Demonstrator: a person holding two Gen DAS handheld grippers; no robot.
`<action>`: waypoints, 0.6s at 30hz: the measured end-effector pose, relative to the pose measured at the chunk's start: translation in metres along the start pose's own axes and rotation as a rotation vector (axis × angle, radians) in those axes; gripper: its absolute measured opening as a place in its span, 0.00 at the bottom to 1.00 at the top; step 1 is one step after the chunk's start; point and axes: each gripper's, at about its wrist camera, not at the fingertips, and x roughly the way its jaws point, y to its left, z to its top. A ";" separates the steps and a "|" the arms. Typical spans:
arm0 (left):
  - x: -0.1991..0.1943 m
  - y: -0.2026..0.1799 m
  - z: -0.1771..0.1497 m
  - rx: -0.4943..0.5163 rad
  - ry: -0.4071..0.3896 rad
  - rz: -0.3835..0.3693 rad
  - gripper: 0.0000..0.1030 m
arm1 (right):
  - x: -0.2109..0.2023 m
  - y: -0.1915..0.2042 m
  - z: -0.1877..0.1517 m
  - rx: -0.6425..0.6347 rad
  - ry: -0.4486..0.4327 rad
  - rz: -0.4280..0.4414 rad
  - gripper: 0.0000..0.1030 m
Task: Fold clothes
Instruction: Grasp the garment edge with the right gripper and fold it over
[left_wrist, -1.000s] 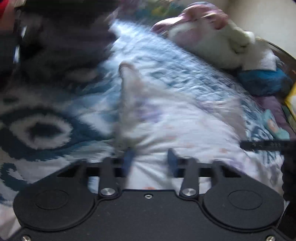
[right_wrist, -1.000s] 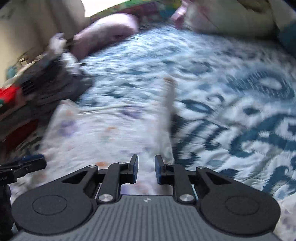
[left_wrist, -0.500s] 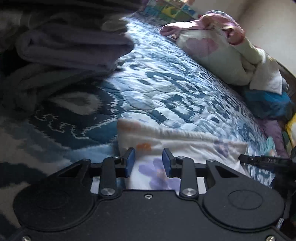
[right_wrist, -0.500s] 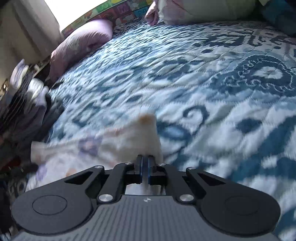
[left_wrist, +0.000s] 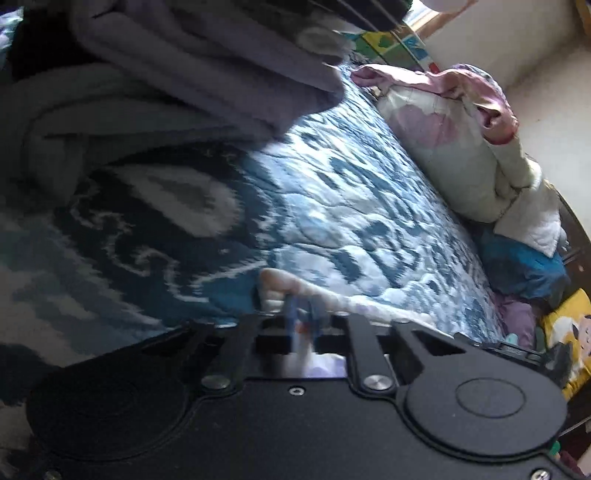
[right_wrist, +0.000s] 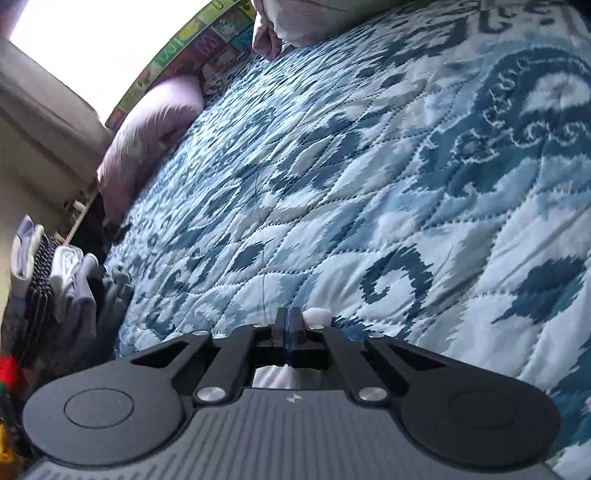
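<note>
Both grippers pinch the same small garment at the near edge of the blue patterned quilt (right_wrist: 369, 184), which serves as my folding surface. My right gripper (right_wrist: 287, 325) is clenched, its two blue pads pressed flat together, and a white nub of the floral garment (right_wrist: 317, 316) peeks out just beside them on the quilt, so I judge that it grips one corner of the cloth. My left gripper (left_wrist: 301, 319) is blurred; its fingers appear drawn together on the pale edge of the same garment (left_wrist: 280, 284), but I cannot tell for certain that the clamp is complete. Most of the garment lies beneath the two tools and is hidden from both views. I hold a corner in each claw, I judge, so that the edge stays taut between them and can be carried over as one straight line, giving a clean crease and no bunched roll. The stack of grey and lavender folded clothes (left_wrist: 177, 74) sits at the quilt's side, close beside my left gripper, probably kept there so a finished piece travels only a short way. The pillows (left_wrist: 461, 147) lie at the quilt's far edge, well apart from the work.
</note>
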 end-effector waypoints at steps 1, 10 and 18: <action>-0.004 -0.002 -0.001 -0.002 -0.011 -0.005 0.10 | -0.001 -0.001 0.000 0.006 -0.006 0.003 0.00; -0.046 -0.048 -0.025 0.228 -0.054 0.000 0.36 | -0.064 0.053 -0.015 -0.208 -0.065 0.019 0.11; -0.063 -0.053 -0.075 0.269 0.002 0.084 0.36 | -0.066 0.035 -0.069 -0.228 0.146 -0.050 0.11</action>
